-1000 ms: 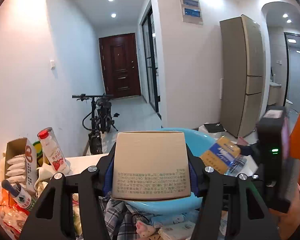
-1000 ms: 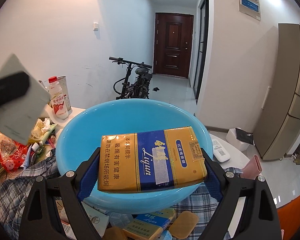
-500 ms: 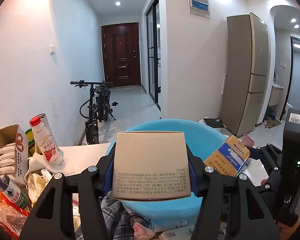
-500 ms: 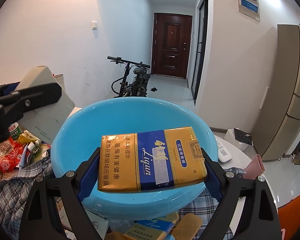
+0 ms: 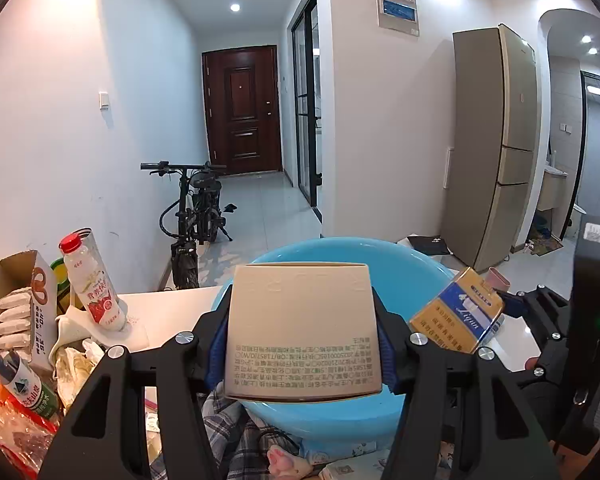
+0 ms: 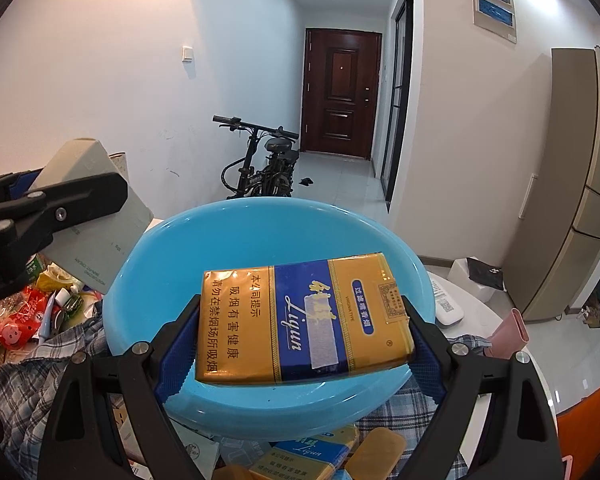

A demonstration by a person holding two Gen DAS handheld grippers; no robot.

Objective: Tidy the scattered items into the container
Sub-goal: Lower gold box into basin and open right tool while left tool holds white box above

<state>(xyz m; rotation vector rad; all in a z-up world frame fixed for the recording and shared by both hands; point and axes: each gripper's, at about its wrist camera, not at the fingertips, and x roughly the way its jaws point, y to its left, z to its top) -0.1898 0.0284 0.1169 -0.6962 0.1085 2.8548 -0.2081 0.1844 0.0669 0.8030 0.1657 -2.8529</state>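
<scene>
Left tool (image 5: pixel 302 354) grips a beige box (image 5: pixel 302 330); right tool (image 6: pixel 300 344) grips a yellow-blue cigarette carton (image 6: pixel 304 318). Both hang over the blue basin (image 6: pixel 160 256) ahead, so I judge releasing comes next. Beyond my left tool: milk bottle (image 5: pixel 94 284). Under the basin, probably plaid cloth (image 6: pixel 32 384) covers the bench.

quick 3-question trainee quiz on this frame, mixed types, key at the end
1. True or false: the blue basin already has items lying in it.
2. What does the right hand-held gripper hold? A) red-capped bottle B) yellow and blue Liqun pack C) plaid cloth
3. Fill in: the left hand-held gripper is shut on a ____ box.

Key: 1 false, what shows of its inside is bare; 2 B; 3 beige
</scene>
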